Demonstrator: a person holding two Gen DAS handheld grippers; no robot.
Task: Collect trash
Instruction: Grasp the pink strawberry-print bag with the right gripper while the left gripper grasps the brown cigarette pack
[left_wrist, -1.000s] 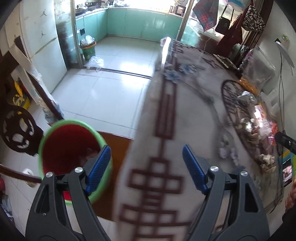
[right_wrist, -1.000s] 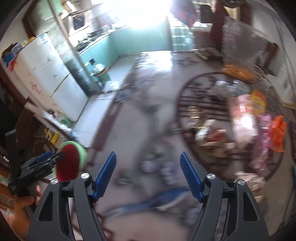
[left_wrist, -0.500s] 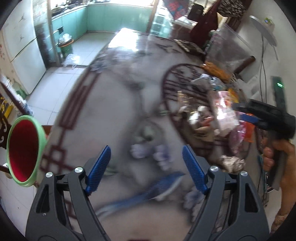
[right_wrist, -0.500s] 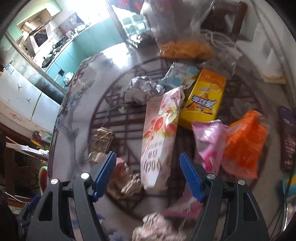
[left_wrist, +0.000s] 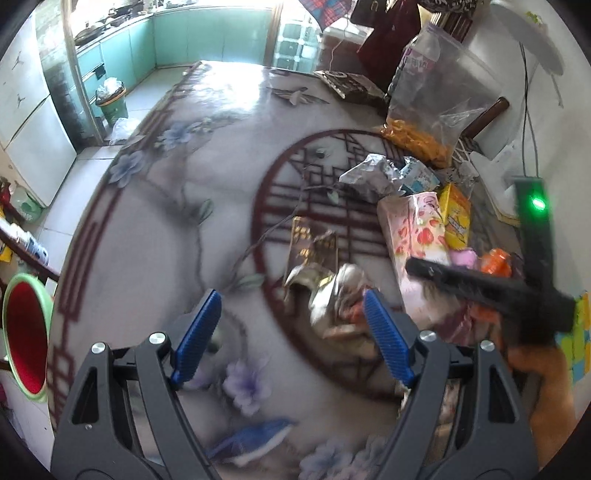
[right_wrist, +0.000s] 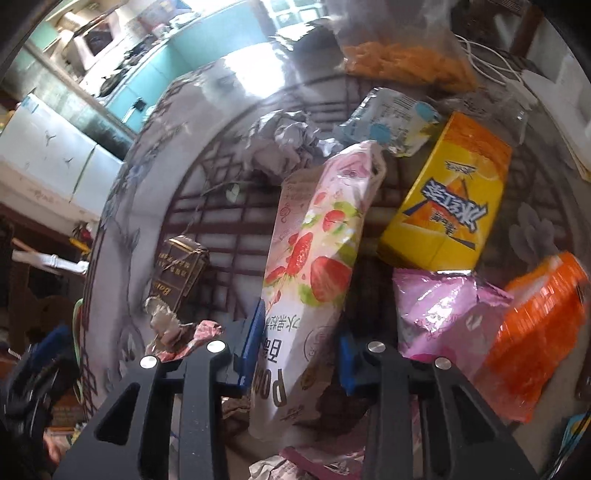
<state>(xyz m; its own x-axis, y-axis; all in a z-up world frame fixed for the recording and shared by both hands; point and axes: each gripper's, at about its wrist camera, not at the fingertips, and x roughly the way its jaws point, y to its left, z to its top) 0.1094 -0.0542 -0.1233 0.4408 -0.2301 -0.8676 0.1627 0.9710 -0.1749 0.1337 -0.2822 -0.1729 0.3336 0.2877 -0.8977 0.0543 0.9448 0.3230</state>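
A pile of trash lies on the patterned table (left_wrist: 155, 229). My right gripper (right_wrist: 301, 350) is shut on a long strawberry-print snack bag (right_wrist: 314, 258), its blue pads pressing both sides; the same bag shows in the left wrist view (left_wrist: 410, 229). Around it lie a yellow drink carton (right_wrist: 447, 199), a pink wrapper (right_wrist: 443, 314), an orange wrapper (right_wrist: 535, 332), crumpled foil (right_wrist: 284, 144) and a brown box (right_wrist: 177, 269). My left gripper (left_wrist: 291, 339) is open and empty above the table, with crumpled wrappers (left_wrist: 336, 299) just ahead of its right finger. A red bin with a green rim (left_wrist: 26, 332) stands beside the table's left edge.
A clear bag of orange snacks (left_wrist: 421, 140) and a water bottle (left_wrist: 417, 62) stand at the table's far right. A green waste basket (left_wrist: 112, 105) stands on the kitchen floor. A white fridge (left_wrist: 33, 122) is at the left.
My right gripper has dropped onto the pile and closed on the strawberry bag. My left gripper has swung from the bin over the table toward the trash, still open.
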